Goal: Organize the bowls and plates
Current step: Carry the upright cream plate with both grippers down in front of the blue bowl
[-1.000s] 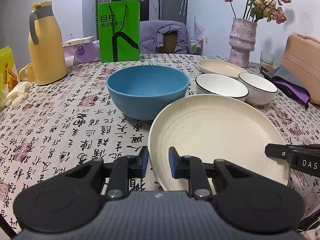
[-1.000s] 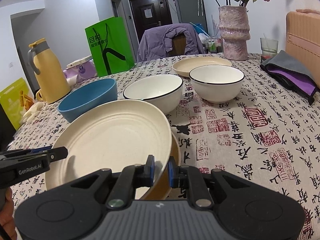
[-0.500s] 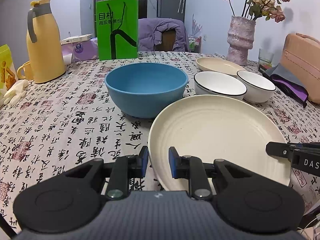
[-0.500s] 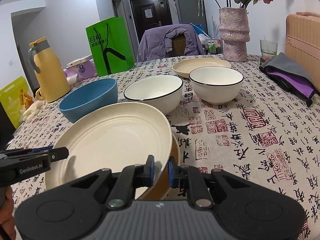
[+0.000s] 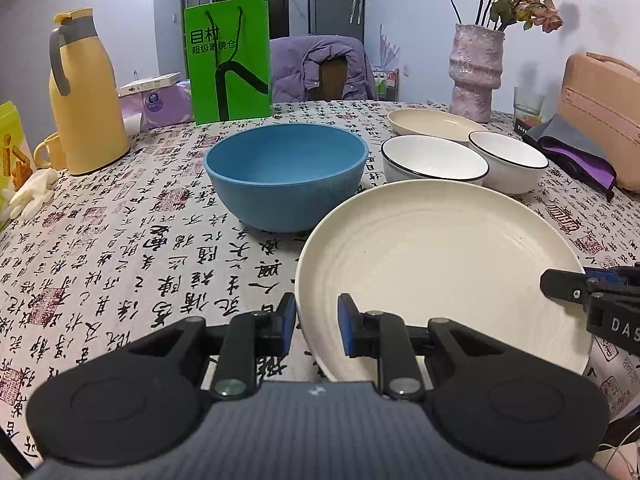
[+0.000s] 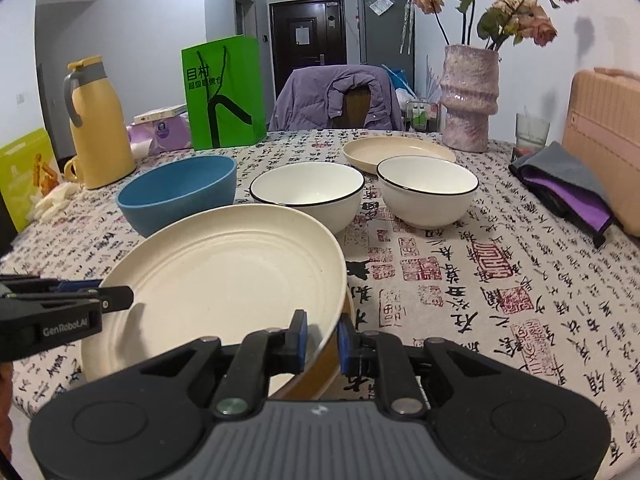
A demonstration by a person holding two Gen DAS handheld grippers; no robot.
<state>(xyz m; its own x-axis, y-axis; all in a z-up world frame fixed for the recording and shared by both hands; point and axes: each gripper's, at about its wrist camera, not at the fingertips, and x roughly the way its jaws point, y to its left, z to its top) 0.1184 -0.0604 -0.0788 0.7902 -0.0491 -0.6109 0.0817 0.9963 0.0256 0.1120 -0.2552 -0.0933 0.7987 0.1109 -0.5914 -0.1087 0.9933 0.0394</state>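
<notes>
On the cloth-covered bench (image 5: 120, 264), near its front edge, I hold the cream plate (image 5: 440, 264) with both my left gripper (image 5: 316, 322) and right gripper (image 6: 322, 338) clamped on opposite rims, probably to keep it level for stacking.

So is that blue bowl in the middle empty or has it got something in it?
Empty. The left wrist view looks down into the blue bowl and shows only its bare blue inside. It stands upright on the tablecloth.

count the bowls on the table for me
3: a blue bowl at left, a white black-rimmed bowl in the middle, another white bowl to its right. None seem hidden.
</notes>
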